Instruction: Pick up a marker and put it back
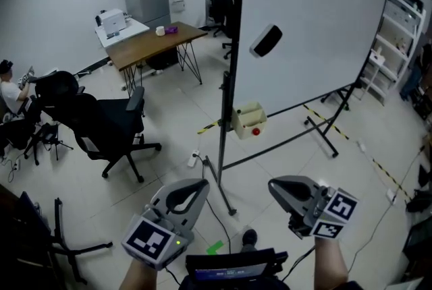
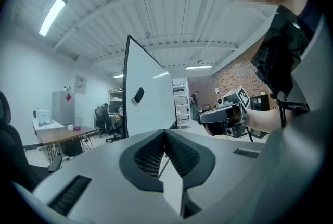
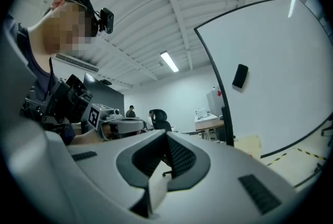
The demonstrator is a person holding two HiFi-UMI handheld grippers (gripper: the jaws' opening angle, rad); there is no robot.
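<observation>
A large whiteboard [image 1: 310,25] stands on a wheeled frame ahead of me, with a black eraser [image 1: 266,40] stuck to it. A beige holder box [image 1: 248,119] hangs at the board's lower left edge, with a small red thing [image 1: 256,131] on its front; no marker can be made out. My left gripper [image 1: 199,185] and right gripper [image 1: 273,186] are held low, side by side, well short of the board. Both are shut with nothing between the jaws. In the left gripper view the jaws [image 2: 165,132] meet; in the right gripper view the jaws [image 3: 165,135] also meet.
A black office chair [image 1: 101,123] stands to the left and a wooden table [image 1: 155,39] behind it. The board's stand legs [image 1: 324,137], a power strip [image 1: 194,159] and cables lie on the floor ahead. Shelving [image 1: 398,32] lines the right wall. A person [image 1: 10,90] sits at far left.
</observation>
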